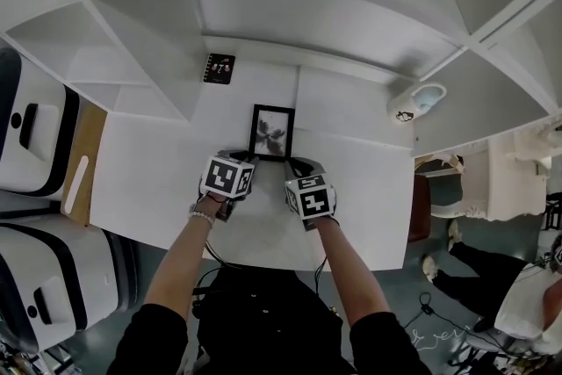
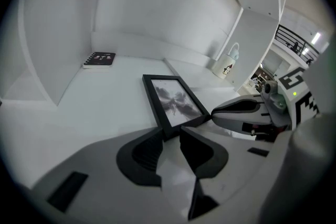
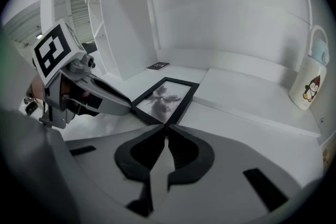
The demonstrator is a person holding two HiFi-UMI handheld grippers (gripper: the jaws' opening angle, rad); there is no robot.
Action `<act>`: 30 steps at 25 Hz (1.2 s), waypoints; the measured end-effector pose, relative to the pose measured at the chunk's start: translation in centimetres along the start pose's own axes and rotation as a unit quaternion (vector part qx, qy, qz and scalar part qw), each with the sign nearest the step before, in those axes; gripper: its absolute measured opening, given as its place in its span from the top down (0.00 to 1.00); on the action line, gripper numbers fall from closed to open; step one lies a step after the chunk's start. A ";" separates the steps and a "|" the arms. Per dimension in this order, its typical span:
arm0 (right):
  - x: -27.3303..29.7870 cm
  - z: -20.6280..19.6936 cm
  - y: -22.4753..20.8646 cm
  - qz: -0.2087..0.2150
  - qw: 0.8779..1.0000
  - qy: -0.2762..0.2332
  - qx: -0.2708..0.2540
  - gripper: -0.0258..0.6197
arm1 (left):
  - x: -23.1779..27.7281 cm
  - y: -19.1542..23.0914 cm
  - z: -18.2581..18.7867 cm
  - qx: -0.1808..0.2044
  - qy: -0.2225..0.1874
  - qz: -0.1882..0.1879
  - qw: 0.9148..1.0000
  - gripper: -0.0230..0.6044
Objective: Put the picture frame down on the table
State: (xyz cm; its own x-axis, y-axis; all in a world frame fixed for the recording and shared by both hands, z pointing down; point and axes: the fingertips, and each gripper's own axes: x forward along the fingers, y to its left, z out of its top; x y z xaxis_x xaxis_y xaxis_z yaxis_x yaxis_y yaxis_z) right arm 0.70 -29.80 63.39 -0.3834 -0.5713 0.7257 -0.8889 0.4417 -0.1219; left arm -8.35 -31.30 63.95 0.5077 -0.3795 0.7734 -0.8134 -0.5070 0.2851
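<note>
Black picture frame [image 1: 271, 133] lies flat on the table [image 1: 158, 180], seemingly done: my left gripper [image 2: 169, 134] stands apart, my right gripper [image 3: 166, 127] pinched together, both empty.

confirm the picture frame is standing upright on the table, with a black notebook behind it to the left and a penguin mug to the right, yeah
Not upright: the picture frame lies flat on the table, as the head view shows from above. The black notebook is behind it to the left and the penguin mug to the right, as you say.
</note>
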 end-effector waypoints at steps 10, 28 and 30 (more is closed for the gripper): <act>0.8 1.9 -2.6 -0.027 1.000 -0.014 0.008 0.96 | 1.8 1.9 3.5 -0.012 -0.008 0.008 1.000 0.80; -8.7 3.9 -5.0 -0.088 0.984 -0.154 0.025 0.96 | -7.0 0.0 6.1 0.014 -0.159 0.009 0.987 0.96; -10.5 4.9 -4.6 -0.096 0.980 -0.176 -0.005 0.96 | -9.0 -1.1 6.4 0.045 -0.177 0.012 0.983 0.96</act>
State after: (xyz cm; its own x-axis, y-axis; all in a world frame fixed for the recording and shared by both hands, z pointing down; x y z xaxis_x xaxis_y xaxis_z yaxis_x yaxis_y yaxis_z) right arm 7.58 -29.24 52.96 -0.2732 -0.8474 0.4553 -0.9515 0.3077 0.0018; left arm -10.15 -32.30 53.03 0.5683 -0.6300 0.5293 -0.8064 -0.5543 0.2059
